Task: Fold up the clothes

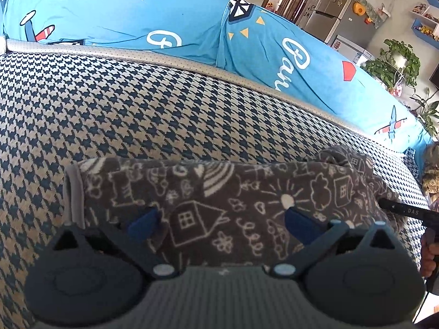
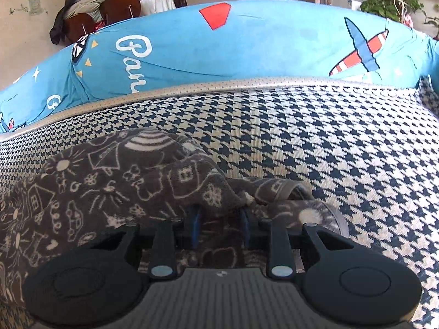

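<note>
A dark grey garment printed with white doodles lies folded into a long band across the houndstooth sofa seat. My left gripper hovers over its near edge, wide open, blue pads clear of the cloth. A plain grey hem ends the band at the left. In the right wrist view the garment is bunched into a raised ridge at my right gripper, whose narrow blue pads are shut on that fold. The right gripper's black body shows at the garment's right end.
Blue cartoon-print back cushions run along the rear of the seat, behind a silver trim strip. Bare houndstooth seat stretches to the right of the garment. A fridge and potted plants stand beyond the sofa.
</note>
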